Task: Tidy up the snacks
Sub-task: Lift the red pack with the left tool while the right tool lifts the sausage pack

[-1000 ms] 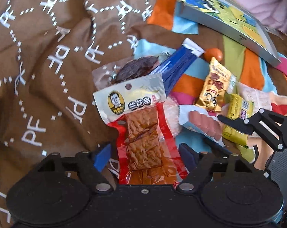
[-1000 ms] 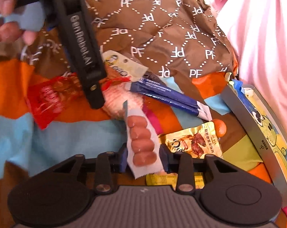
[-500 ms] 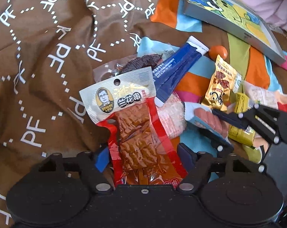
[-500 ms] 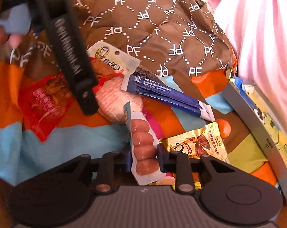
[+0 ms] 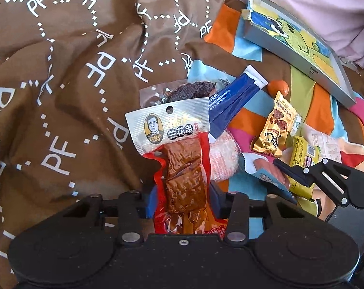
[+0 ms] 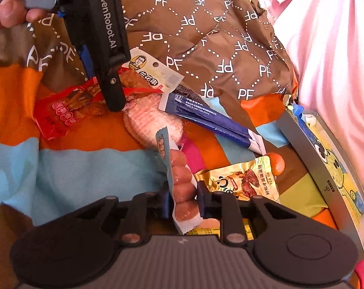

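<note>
A red braised-tofu packet (image 5: 182, 180) with a silver header lies lengthwise between the blue pads of my left gripper (image 5: 182, 201), which is shut on its lower half. In the right wrist view the packet (image 6: 68, 110) hangs from the left gripper's black finger (image 6: 113, 91). My right gripper (image 6: 183, 201) is shut on a pale-blue sausage packet (image 6: 180, 180), held upright and edge-on. The left wrist view shows that gripper (image 5: 284, 177) at the right, with the sausage packet (image 5: 261, 168) in it.
Loose on the patchwork cover lie a blue sachet (image 5: 232, 101), a round pink cracker pack (image 5: 222, 156), a gold packet (image 5: 278, 125), a yellow packet (image 5: 302, 166) and a small orange fruit (image 5: 278, 86). A cartoon-printed box (image 6: 331, 168) stands at the right. A brown quilt (image 5: 61, 72) is bunched behind.
The left gripper's pads have drawn in onto the red packet. The right gripper keeps the sausage packet, which has turned more edge-on and drawn a little away from the pile.
</note>
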The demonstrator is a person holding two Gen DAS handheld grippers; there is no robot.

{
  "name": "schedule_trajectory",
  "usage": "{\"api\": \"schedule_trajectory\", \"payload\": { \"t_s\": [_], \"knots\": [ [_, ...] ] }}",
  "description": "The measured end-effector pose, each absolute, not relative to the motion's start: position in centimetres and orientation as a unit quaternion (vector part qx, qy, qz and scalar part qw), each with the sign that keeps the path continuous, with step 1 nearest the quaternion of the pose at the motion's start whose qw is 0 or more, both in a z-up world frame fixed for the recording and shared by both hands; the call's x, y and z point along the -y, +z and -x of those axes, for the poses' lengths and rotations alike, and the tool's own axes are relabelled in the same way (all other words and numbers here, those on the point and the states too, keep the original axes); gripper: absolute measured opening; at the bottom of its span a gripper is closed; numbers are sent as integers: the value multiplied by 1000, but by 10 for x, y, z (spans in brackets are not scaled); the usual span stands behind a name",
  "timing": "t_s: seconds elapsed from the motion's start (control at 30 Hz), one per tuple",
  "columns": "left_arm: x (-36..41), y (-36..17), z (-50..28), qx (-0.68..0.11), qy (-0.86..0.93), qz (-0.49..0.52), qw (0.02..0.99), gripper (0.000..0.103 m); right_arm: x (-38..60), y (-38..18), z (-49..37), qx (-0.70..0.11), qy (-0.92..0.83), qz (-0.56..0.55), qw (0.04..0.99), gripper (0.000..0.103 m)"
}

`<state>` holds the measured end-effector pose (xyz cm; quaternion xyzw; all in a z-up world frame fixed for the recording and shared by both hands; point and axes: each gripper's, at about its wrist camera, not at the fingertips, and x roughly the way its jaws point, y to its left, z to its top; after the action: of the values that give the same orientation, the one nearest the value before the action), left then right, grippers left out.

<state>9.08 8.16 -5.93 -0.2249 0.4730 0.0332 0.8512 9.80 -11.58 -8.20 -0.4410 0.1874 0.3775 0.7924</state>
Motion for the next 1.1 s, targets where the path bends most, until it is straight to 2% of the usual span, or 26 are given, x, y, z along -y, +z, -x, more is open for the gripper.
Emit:
{"api": "schedule_trajectory", "payload": {
  "t_s": [0.57,0.9,1.1],
  "knots": [
    [-73,-39,-81,-445,26,216,869,41,126,-81,-68,-98,355,506,780,18],
    [-63,-19,-96,-425,17,229,876,41,139,-46,-80,-74,305,507,802,18],
    [-40,8,-135,-373,-4,229,899,41,153,-19,-123,-84,240,481,839,18]
  ]
}}
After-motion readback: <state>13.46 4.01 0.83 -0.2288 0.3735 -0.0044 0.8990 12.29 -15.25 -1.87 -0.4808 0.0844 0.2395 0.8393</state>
